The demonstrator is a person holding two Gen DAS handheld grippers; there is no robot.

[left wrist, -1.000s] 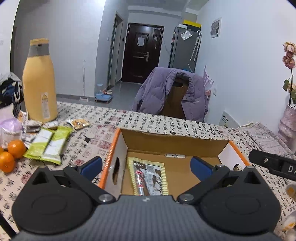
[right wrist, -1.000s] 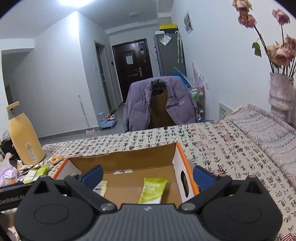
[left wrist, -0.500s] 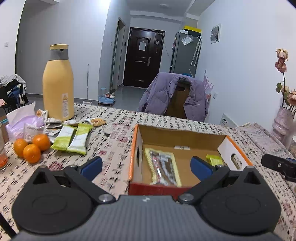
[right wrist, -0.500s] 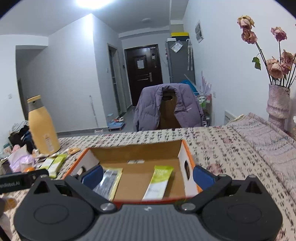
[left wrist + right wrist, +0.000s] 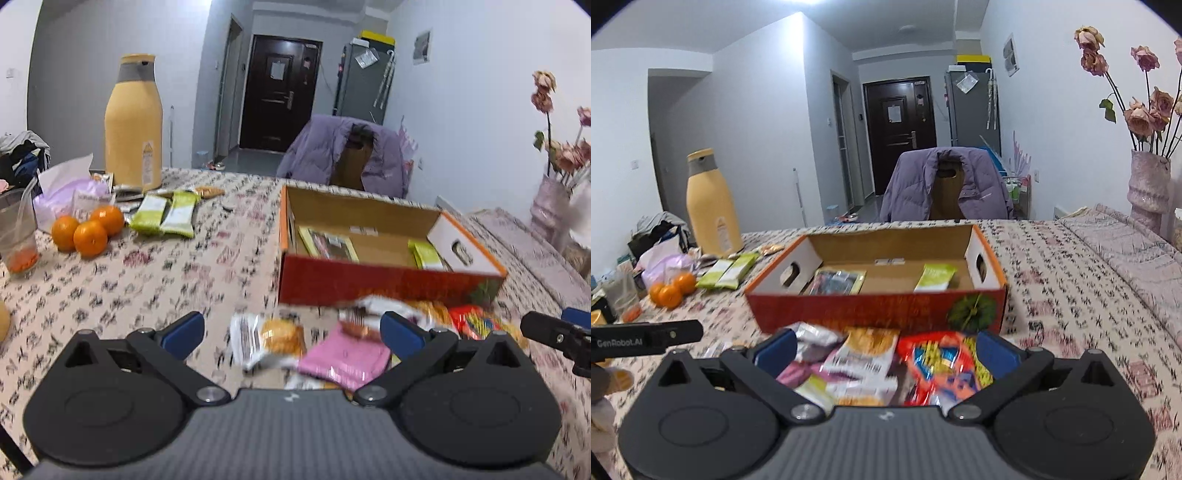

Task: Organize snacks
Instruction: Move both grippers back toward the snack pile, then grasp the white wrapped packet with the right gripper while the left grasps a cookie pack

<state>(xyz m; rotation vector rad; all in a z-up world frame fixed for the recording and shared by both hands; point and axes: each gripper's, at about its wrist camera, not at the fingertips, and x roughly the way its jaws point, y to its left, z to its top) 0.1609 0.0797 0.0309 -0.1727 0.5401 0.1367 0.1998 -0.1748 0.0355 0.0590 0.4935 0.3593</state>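
The open red and orange cardboard box (image 5: 875, 306) sits in the middle of the frame. Inside it lie 2 packs: a dark snack pack with a yellow edge (image 5: 836, 281) on the left and a green snack pack (image 5: 935, 277) on the right. Loose snack packs (image 5: 864, 363) are piled just below the box. The left gripper (image 5: 291, 332) and the right gripper (image 5: 884, 349) are both spread wide, holding nothing.

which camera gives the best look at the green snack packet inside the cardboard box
The right wrist view. There the green packet lies flat on the floor of the box, almost wholly visible. In the left wrist view the green packet is partly cut off by the box's front wall.
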